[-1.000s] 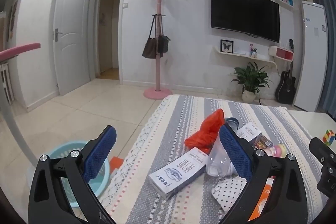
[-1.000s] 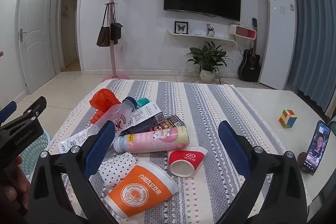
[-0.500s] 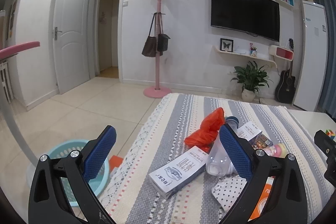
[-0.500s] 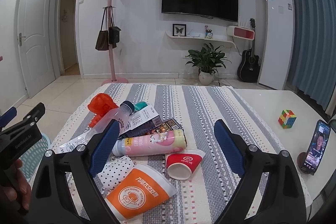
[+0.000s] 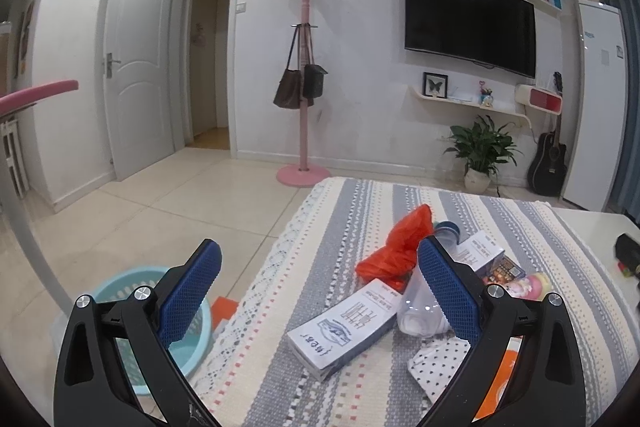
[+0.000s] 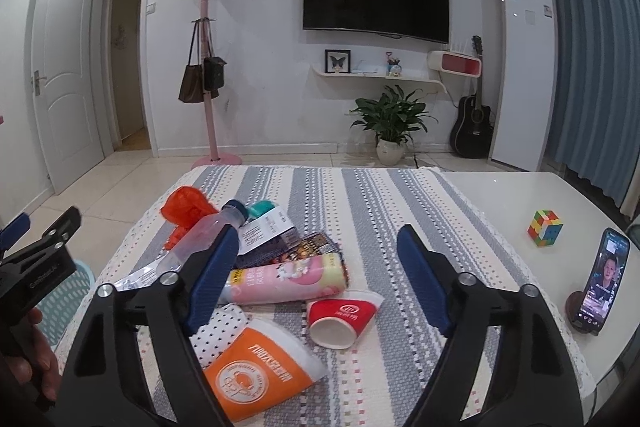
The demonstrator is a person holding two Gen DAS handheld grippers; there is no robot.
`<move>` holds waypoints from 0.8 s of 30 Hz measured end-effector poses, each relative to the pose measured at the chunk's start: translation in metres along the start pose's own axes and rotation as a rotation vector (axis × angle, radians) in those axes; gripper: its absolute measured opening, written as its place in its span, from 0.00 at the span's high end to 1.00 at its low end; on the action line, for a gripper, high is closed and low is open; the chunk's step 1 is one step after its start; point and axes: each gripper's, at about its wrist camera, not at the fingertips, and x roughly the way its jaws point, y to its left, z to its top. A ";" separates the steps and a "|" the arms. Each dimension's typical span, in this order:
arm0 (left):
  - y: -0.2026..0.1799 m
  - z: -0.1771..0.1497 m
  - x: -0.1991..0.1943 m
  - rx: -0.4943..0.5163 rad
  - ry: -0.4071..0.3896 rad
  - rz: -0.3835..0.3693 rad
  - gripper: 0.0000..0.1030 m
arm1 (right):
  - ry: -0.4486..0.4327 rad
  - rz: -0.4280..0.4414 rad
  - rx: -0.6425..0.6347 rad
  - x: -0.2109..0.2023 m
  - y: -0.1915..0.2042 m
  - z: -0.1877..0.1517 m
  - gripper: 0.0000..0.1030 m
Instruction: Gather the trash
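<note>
Hovering with jaws spread and empty, the right gripper (image 6: 314, 259) is facing the pink bottle (image 6: 286, 279), lying crosswise just ahead of its left finger; the left gripper (image 5: 320, 275), likewise spread, is sitting nearer the white carton (image 5: 344, 327).

table (image 6: 492, 195) | striped cloth (image 6: 400, 203) over it | on bare top: colour cube (image 6: 545, 227), phone (image 6: 603, 287)
</note>
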 end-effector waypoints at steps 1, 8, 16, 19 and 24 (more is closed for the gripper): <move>0.002 0.000 0.001 0.000 0.000 0.004 0.07 | -0.003 -0.002 0.004 0.001 -0.004 0.001 0.28; 0.022 0.004 0.034 -0.018 0.115 -0.072 0.07 | -0.007 -0.016 0.015 0.010 -0.039 0.008 0.31; 0.011 -0.022 0.121 0.086 0.498 -0.333 0.09 | 0.113 -0.001 0.060 0.043 -0.077 0.002 0.38; 0.009 -0.045 0.144 0.110 0.621 -0.371 0.09 | 0.173 0.026 0.077 0.055 -0.076 -0.008 0.38; -0.004 -0.064 0.153 0.182 0.662 -0.380 0.10 | 0.267 0.066 0.082 0.076 -0.064 -0.028 0.38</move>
